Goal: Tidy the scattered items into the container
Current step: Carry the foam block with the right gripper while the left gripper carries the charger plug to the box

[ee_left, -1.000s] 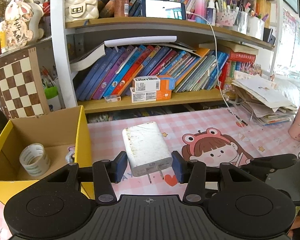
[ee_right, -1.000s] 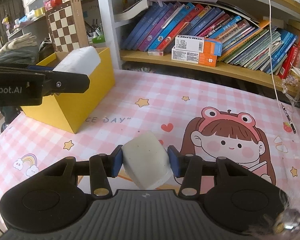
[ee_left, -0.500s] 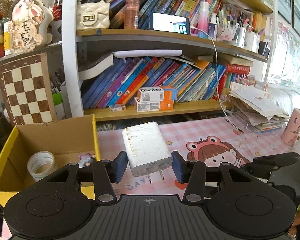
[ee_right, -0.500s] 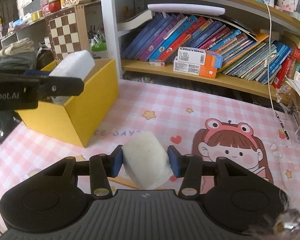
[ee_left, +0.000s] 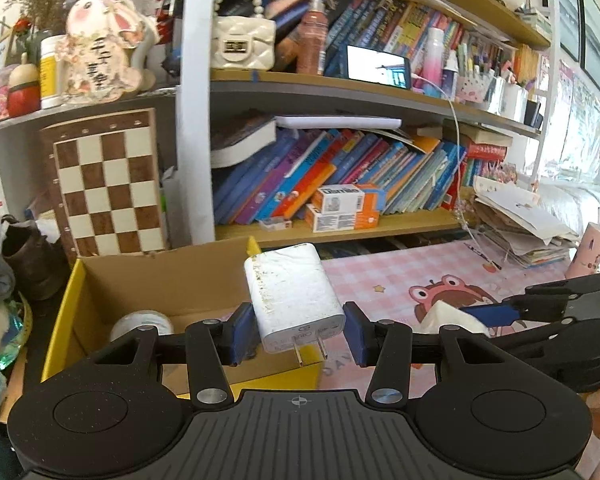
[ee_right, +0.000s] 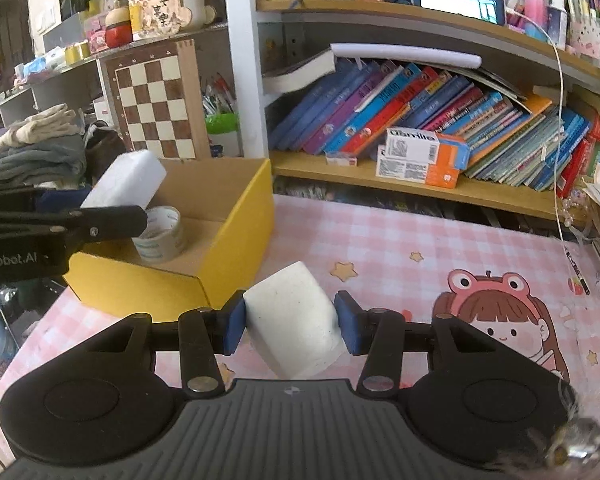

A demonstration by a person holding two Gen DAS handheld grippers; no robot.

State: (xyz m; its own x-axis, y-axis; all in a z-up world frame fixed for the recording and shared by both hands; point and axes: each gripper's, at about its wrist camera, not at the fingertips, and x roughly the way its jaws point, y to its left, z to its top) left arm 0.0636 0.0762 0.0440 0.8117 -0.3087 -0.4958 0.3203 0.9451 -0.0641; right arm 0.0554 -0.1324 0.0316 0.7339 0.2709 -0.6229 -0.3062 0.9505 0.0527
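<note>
A: What are the fingers doing?
B: The left gripper (ee_left: 296,334) is clamping a charger (ee_left: 294,300), prongs pointing back at the camera, hanging over the box (ee_left: 256,376). The right gripper (ee_right: 290,326) is pinching a sponge (ee_right: 296,316) above the mat (ee_right: 400,248), beside the box's near corner.
A: Which step?
B: Delivering, I'd say. Next the left is needing to lower and let go; a tape roll (ee_left: 142,326) is already lying inside.
A: And beyond?
B: Bookshelves (ee_right: 420,188) and a chessboard (ee_left: 108,180) are standing behind
</note>
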